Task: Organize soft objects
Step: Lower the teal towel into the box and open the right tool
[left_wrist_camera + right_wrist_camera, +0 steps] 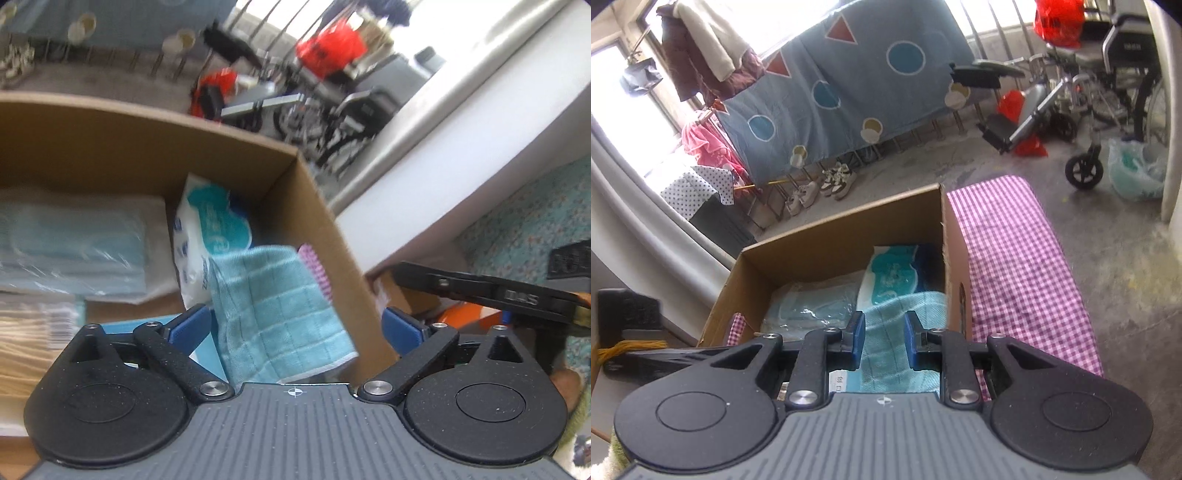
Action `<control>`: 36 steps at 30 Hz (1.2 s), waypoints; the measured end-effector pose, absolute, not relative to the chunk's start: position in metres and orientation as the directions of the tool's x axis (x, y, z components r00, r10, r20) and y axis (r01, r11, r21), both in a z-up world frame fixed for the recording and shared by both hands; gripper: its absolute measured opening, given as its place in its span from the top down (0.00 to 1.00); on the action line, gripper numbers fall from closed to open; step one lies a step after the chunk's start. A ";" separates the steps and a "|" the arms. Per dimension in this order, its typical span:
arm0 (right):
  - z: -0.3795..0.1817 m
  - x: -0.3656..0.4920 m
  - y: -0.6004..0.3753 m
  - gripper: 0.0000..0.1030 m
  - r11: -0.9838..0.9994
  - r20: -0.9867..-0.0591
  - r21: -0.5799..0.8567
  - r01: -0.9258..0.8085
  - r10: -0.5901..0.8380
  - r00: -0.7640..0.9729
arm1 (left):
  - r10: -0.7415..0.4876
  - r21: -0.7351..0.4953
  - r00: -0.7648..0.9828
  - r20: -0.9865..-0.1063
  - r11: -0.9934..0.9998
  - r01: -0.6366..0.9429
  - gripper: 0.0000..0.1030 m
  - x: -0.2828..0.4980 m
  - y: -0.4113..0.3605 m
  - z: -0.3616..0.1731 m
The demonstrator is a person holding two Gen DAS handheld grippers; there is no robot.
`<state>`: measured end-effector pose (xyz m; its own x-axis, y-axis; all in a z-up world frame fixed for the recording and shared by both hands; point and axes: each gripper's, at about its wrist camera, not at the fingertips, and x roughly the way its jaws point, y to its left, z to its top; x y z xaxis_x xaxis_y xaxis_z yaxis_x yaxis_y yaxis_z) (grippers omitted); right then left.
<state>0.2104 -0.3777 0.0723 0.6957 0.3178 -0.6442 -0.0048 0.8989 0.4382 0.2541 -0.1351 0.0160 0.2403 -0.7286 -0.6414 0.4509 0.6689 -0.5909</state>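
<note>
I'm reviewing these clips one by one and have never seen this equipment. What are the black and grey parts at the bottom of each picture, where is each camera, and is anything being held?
No robot here: a person carries a two-finger gripper in each hand, each with a wide-angle camera looking along its blue-padded fingers. One picture is from the left gripper, the other from the right gripper. Both look into a cardboard box holding a packet of tissues and a plastic-wrapped pale blue pack. A blue cloth hangs into the box. The left gripper is wide open and touches nothing. The right gripper stands narrow with the cloth between its pads; whether they press it I cannot tell. A pink checked cloth lies beside the box.
</note>
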 end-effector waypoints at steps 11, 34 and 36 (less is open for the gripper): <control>0.078 0.250 -0.317 0.72 0.943 -0.740 0.327 -0.065 0.298 0.604 | -0.759 -0.567 0.397 -0.516 0.650 0.506 0.00 0.197 -0.048 0.064; 0.001 0.349 -0.273 0.53 0.997 -0.977 0.075 -0.011 0.075 0.199 | -0.793 -0.635 0.477 -0.379 0.598 0.490 0.00 0.155 0.057 0.029; 0.012 0.348 -0.272 0.52 0.994 -0.970 0.108 -0.010 0.108 0.217 | -0.796 -0.636 0.479 -0.371 0.593 0.493 0.00 0.155 0.062 0.028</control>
